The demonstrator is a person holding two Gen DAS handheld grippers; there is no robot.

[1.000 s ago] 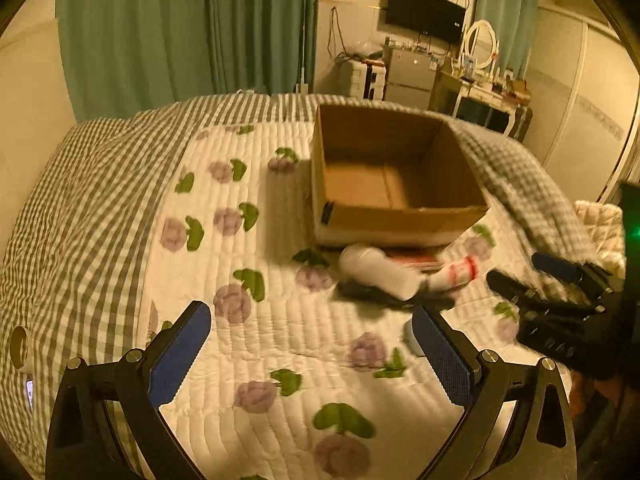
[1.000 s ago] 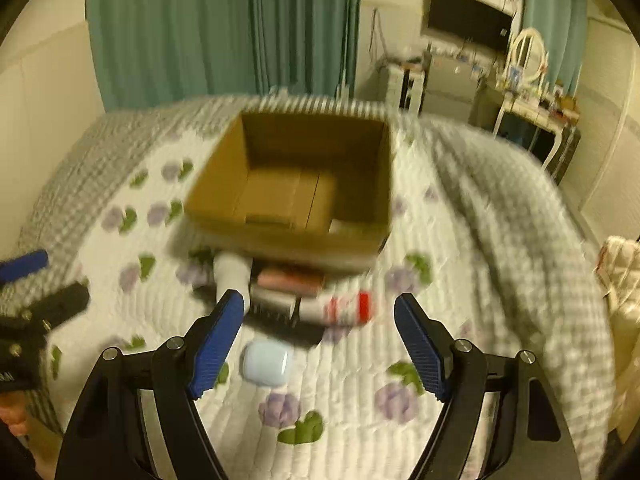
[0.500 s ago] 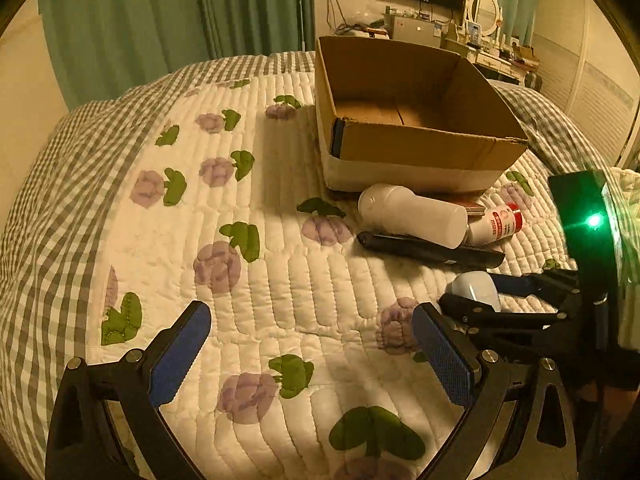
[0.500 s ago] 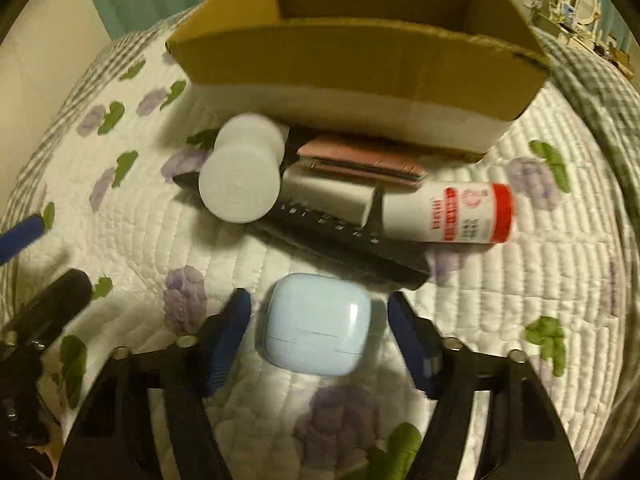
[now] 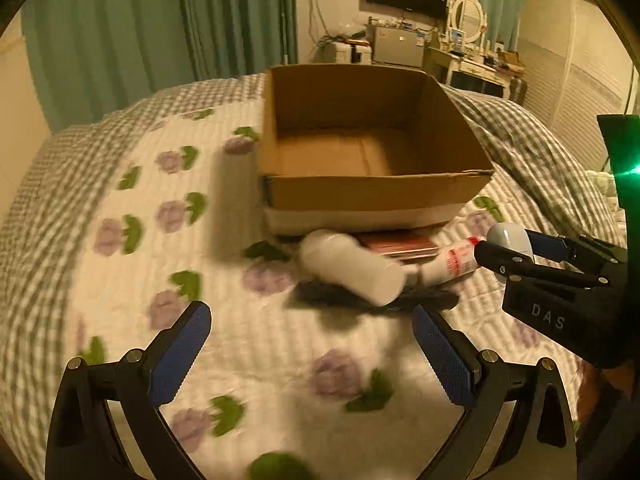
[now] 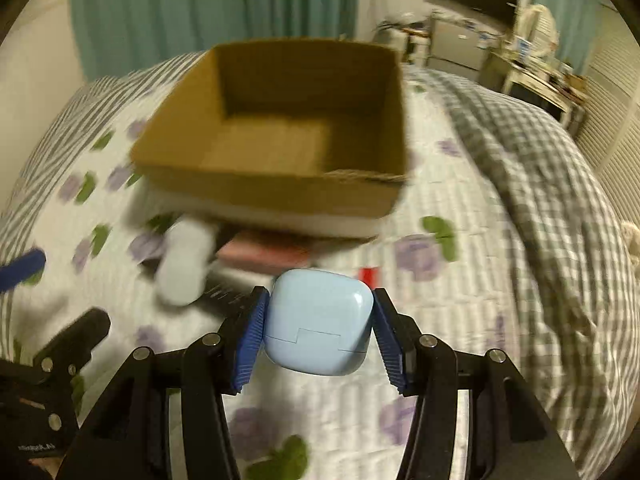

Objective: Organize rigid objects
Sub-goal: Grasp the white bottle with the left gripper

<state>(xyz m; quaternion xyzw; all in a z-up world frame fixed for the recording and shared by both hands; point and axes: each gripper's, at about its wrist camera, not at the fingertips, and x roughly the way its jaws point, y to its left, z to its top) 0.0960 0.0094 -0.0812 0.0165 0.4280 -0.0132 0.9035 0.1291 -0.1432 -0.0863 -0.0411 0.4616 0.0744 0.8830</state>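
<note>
A light blue earbud case (image 6: pixel 318 324) sits between the blue pads of my right gripper (image 6: pixel 319 294), which is shut on it and holds it above the quilt. In the left wrist view the same case (image 5: pixel 509 236) shows in that right gripper (image 5: pixel 506 242), at the right, near the box's front corner. An open cardboard box (image 5: pixel 376 192) stands empty on the bed. In front of it lie a white bottle (image 5: pixel 352 268), a red-and-white tube (image 5: pixel 456 260), a flat pink packet (image 5: pixel 400 244) and a black remote (image 5: pixel 340 298). My left gripper (image 5: pixel 310 314) hangs open over the quilt, short of the bottle.
The bed carries a white quilt with purple flowers (image 5: pixel 168 216) and a grey checked blanket (image 6: pixel 532 168) on the right. Green curtains, a dresser and a wall television stand behind the bed. The left gripper (image 6: pixel 52 300) shows at the lower left of the right wrist view.
My right gripper came down around the blue case, shut on it and lifted it off the quilt. The left gripper shifted nearer the bottle and box.
</note>
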